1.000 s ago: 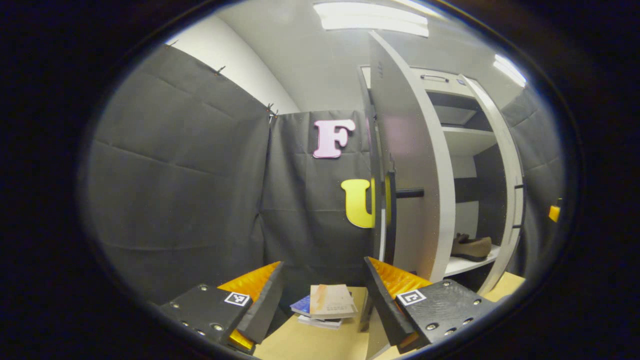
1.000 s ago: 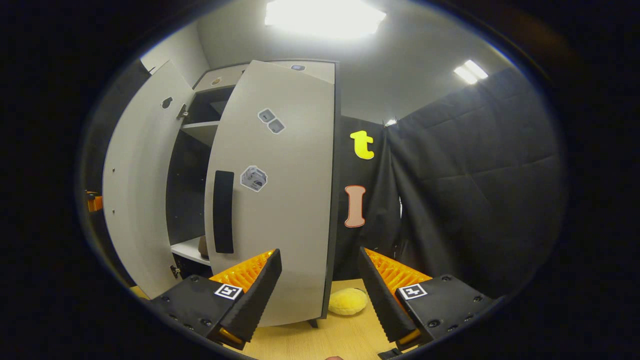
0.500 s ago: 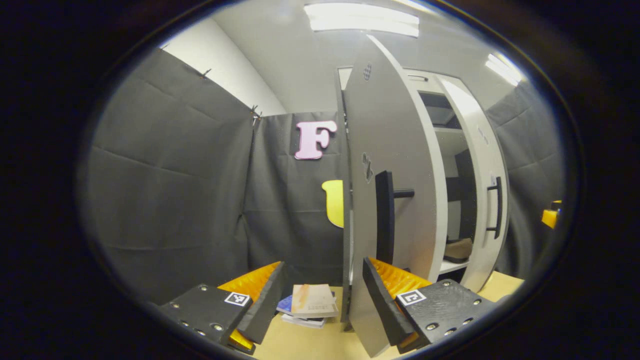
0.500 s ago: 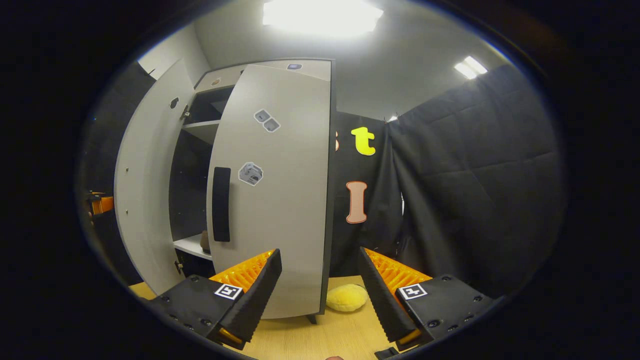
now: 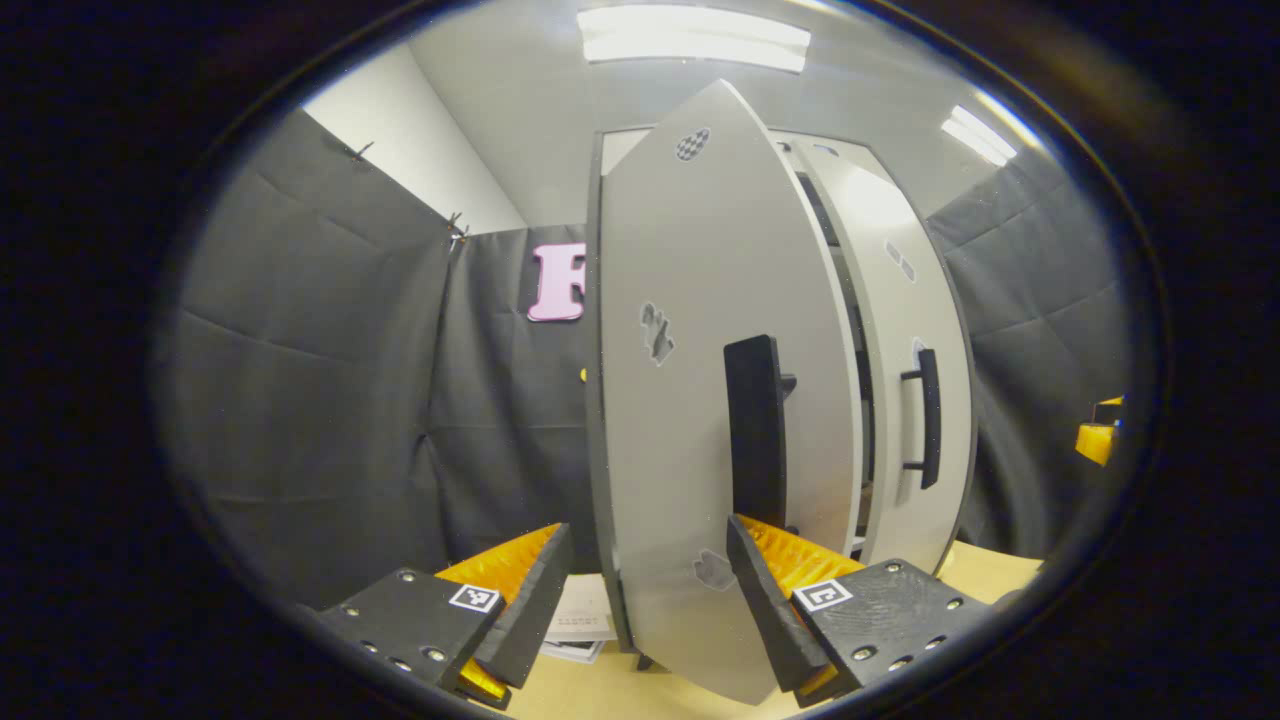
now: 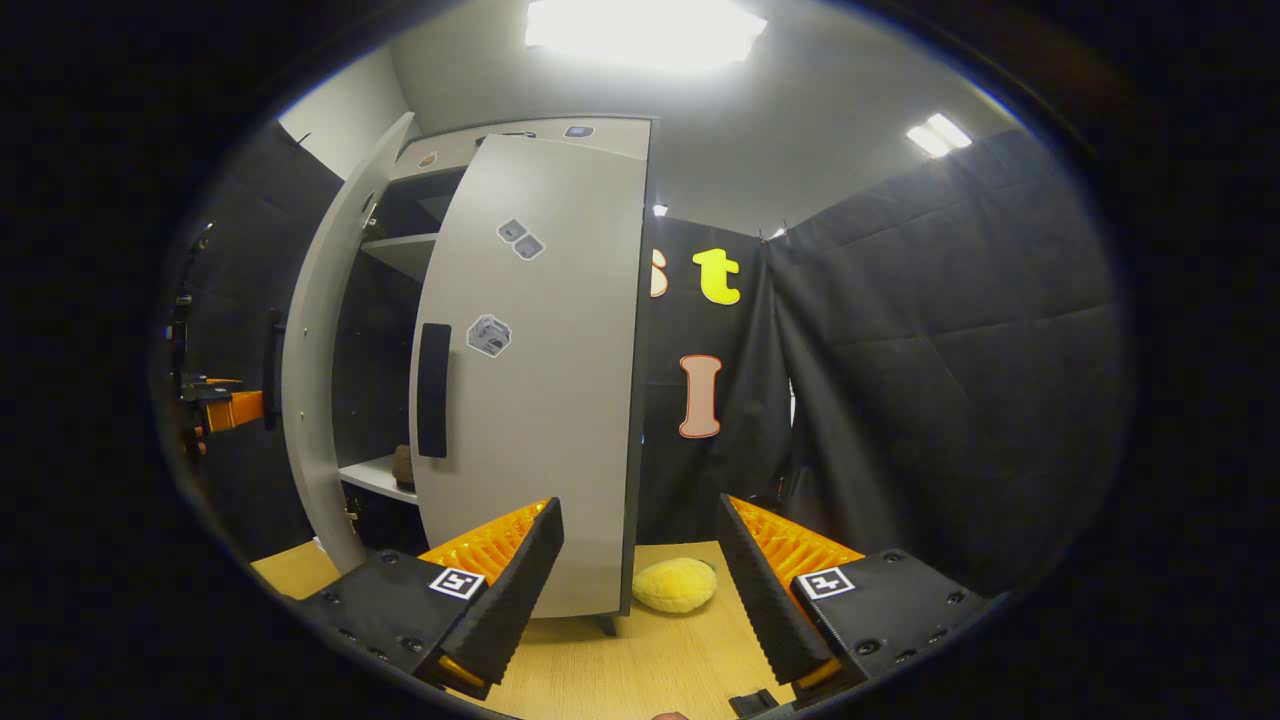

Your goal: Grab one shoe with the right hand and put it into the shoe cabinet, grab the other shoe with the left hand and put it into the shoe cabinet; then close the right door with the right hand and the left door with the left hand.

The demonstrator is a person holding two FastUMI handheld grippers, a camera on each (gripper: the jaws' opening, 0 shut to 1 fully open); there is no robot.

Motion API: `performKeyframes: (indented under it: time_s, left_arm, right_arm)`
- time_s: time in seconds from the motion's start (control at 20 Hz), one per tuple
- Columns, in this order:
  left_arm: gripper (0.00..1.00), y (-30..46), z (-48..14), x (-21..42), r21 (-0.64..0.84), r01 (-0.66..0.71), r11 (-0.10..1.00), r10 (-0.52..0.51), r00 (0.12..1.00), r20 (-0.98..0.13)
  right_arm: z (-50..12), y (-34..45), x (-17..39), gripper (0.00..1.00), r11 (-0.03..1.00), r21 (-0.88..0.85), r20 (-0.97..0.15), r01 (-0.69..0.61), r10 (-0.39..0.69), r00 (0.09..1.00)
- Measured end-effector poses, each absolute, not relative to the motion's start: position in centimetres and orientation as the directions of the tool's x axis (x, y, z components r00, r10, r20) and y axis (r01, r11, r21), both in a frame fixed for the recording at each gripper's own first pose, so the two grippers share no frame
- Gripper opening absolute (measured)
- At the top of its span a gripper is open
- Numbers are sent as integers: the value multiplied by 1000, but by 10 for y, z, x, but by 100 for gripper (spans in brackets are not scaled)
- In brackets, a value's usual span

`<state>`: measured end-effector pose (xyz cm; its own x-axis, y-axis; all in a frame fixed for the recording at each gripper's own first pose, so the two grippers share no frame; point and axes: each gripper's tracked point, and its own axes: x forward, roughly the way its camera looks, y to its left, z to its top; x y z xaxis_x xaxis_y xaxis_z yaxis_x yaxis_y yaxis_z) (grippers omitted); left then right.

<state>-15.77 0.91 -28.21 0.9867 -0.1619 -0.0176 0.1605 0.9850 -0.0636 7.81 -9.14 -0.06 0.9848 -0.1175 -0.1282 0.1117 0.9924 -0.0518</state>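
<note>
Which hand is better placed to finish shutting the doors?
Left. The left gripper sits right at the left door, which is nearly shut, while the right gripper stands off from the right door.

The shoe cabinet (image 6: 560, 135) is pale grey, upright on the bench. Ahead of the left tongs (image 5: 648, 580), the left door (image 5: 690, 400) is nearly shut. The right door (image 6: 540, 400) is ajar, beyond the right tongs (image 6: 640, 565). A brown shoe (image 6: 402, 466) sits on an inner shelf.
</note>
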Motion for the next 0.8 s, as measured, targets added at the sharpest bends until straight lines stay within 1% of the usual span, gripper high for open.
performKeyframes:
  time_s: [0.25, 0.35, 0.55, 0.8]
  left_arm:
    - [96, -29, -292, -139, -92, 217, 972, -221, 975, -39]
    - [95, -29, -291, -141, -67, 208, 976, -211, 977, -28]
    - [95, -23, -290, -150, -64, 209, 976, -211, 977, -19]
    - [95, 1, -287, -181, -62, 188, 980, -189, 982, -14]
  right_arm:
    - [-4, -98, 74, 98, 991, -38, -136, 127, -131, 982]
    - [-5, -98, 75, 98, 991, -37, -138, 126, -130, 982]
    - [-4, -97, 73, 97, 993, -25, -137, 112, -115, 984]
    - [-1, -94, 71, 97, 997, -5, -118, 75, -75, 990]
